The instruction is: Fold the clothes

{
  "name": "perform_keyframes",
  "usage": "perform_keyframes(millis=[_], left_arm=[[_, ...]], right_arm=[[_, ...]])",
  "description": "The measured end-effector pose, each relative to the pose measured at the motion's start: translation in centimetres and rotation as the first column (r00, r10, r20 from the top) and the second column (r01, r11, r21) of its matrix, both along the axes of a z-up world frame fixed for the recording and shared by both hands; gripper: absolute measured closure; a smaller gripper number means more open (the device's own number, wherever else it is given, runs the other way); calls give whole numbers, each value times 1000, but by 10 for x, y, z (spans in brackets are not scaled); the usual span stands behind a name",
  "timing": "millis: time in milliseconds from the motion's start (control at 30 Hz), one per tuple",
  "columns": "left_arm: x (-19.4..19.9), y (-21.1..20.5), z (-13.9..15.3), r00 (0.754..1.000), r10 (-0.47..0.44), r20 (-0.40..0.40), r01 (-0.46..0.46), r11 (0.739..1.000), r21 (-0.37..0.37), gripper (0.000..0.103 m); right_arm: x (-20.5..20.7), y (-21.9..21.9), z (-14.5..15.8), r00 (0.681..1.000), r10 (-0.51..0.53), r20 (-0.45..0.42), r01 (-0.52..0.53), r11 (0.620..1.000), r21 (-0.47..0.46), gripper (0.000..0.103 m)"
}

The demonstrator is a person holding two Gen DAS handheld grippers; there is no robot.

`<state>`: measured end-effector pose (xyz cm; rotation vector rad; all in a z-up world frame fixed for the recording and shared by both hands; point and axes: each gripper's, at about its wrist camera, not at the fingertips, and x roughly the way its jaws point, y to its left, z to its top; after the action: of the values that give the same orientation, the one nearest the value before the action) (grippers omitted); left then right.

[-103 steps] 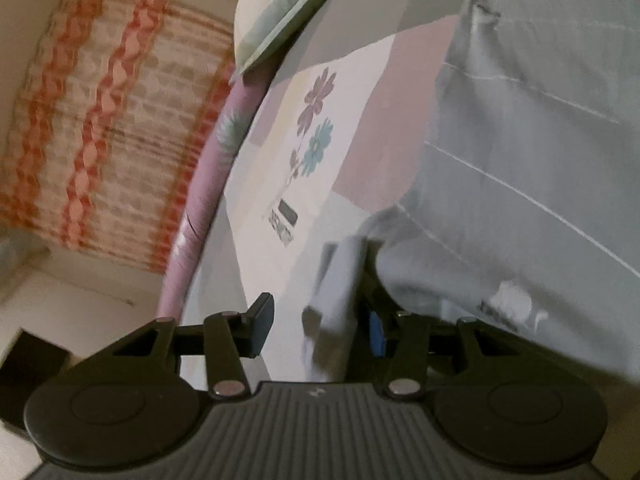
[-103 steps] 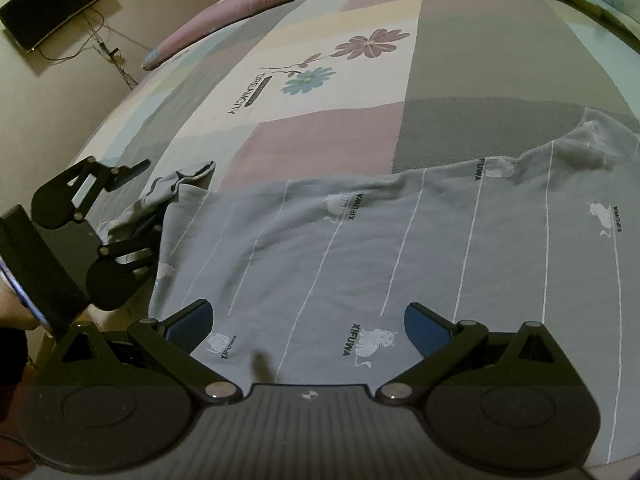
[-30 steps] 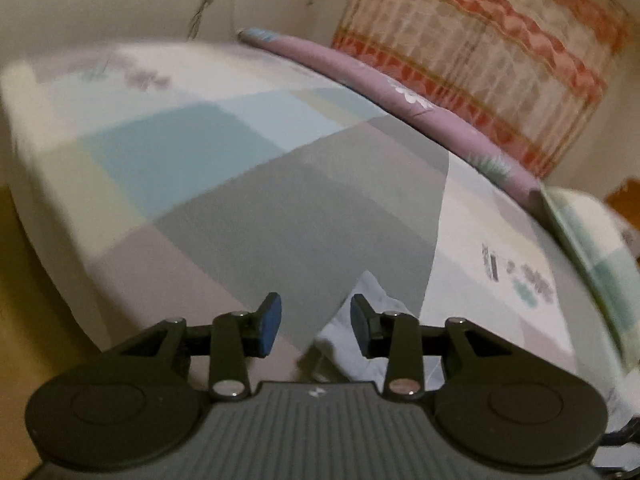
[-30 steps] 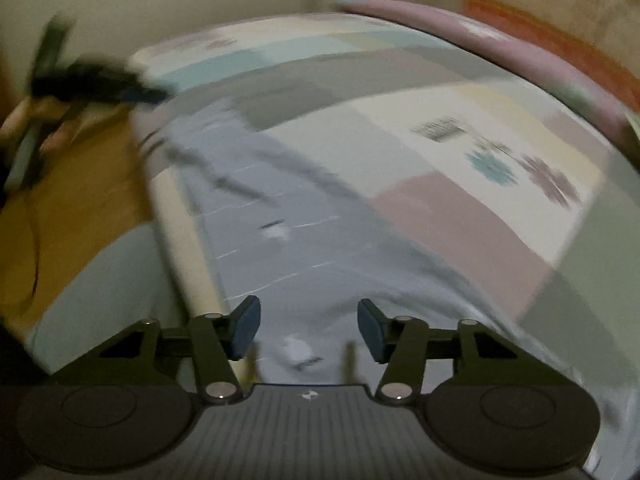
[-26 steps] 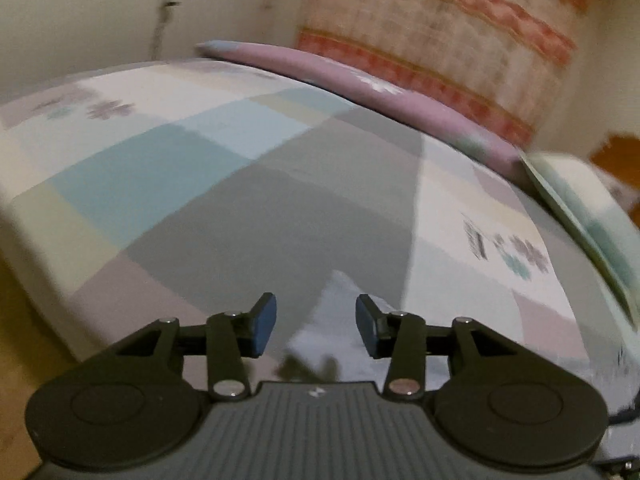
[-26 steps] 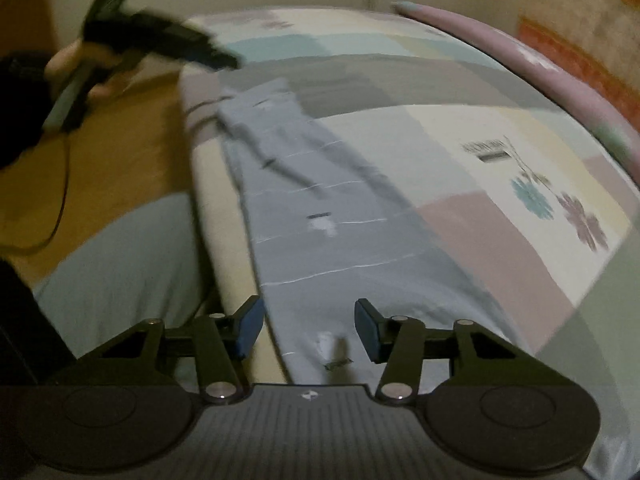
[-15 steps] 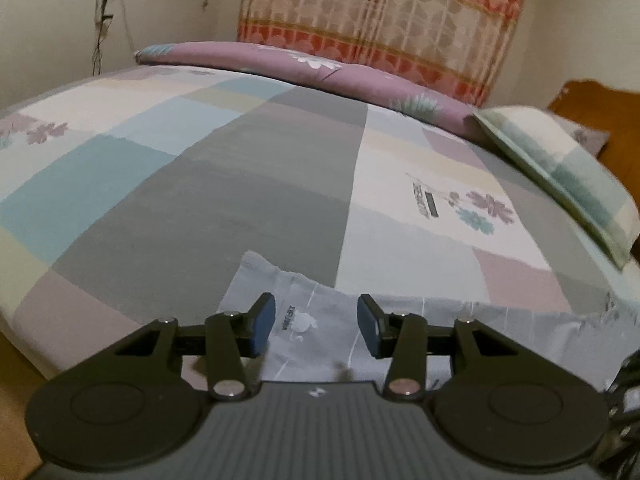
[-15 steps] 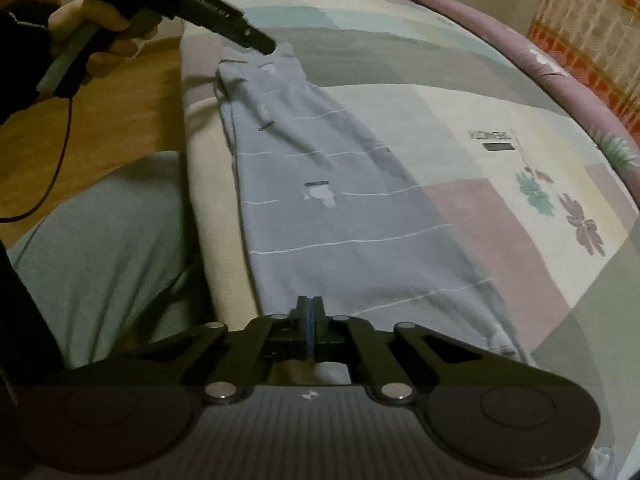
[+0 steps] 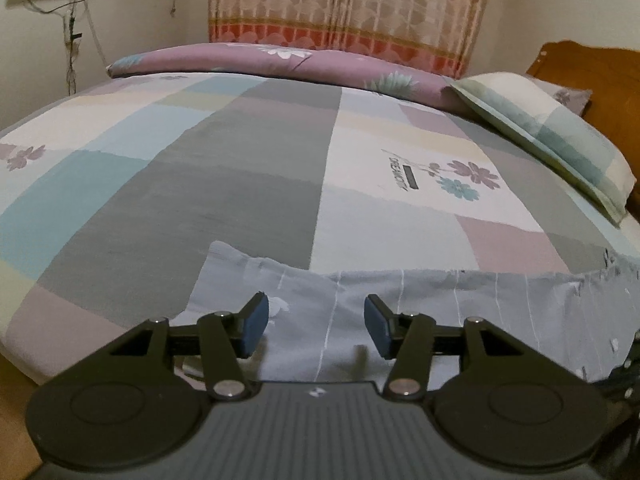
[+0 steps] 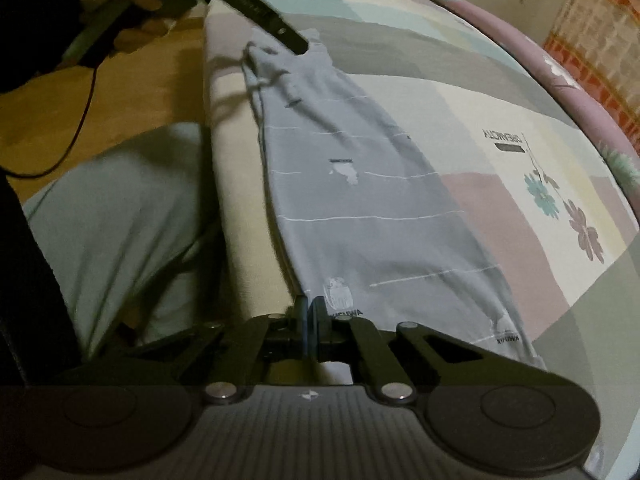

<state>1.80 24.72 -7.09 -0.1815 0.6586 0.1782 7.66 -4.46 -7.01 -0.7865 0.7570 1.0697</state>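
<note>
Right wrist view: right gripper [image 10: 311, 320] is clamped on the grey striped shirt [image 10: 360, 200] along the near bed [image 9: 248, 168] edge; left gripper [image 9: 316, 322] gapes above it, so a one-sided pull might skew things.

The bedsheet [image 9: 256, 184] carries a printed word beside its flower motif — it looks like "DREAMCITY", though the letters run sideways in the left wrist view and upside down in the right. The grey garment [image 10: 360, 208] bears small prints reading roughly "XIFUWA" (near its animal figures). White lettering on the left gripper [image 10: 296, 42] — too blurred to read.
</note>
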Motion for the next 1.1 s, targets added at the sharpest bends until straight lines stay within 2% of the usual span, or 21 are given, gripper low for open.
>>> perform_keyframes(millis=[200, 367, 467, 600, 667, 733, 867, 967, 1067, 1100], left_arm=[[-2, -9, -7, 999, -28, -30, 28, 1000, 11, 45], [-2, -13, -21, 996, -43, -76, 44, 999, 8, 45], [-4, -14, -24, 995, -51, -88, 52, 999, 7, 45], [-7, -17, -25, 993, -69, -94, 71, 997, 13, 40], [-9, -18, -26, 992, -78, -97, 80, 997, 15, 40], [-10, -20, -27, 991, -87, -100, 89, 996, 17, 39], [-12, -22, -26, 990, -94, -100, 95, 995, 5, 39], [-13, -23, -26, 991, -93, -101, 94, 996, 1, 39], [-15, -24, -25, 991, -89, -99, 89, 996, -6, 39], [-16, -24, -24, 991, -90, -99, 90, 996, -12, 39]], right_arm=[[4, -14, 12, 1000, -20, 10, 20, 1000, -4, 101], [1, -21, 5, 999, -14, -33, 13, 999, -48, 102], [5, -26, 14, 997, -16, -71, 14, 1000, -23, 100], [32, -23, 43, 997, -61, -54, 66, 993, 96, 84], [53, -12, 50, 997, -76, -9, 77, 989, 127, 78], [76, 7, 48, 997, -81, 5, 80, 988, 136, 74], [114, 45, 31, 997, -68, -29, 71, 989, 132, 68], [130, 64, 13, 996, -55, -64, 62, 992, 114, 68], [133, 64, 4, 994, -24, -105, 37, 991, 125, 98], [133, 64, 5, 995, -17, -100, 29, 992, 125, 99]])
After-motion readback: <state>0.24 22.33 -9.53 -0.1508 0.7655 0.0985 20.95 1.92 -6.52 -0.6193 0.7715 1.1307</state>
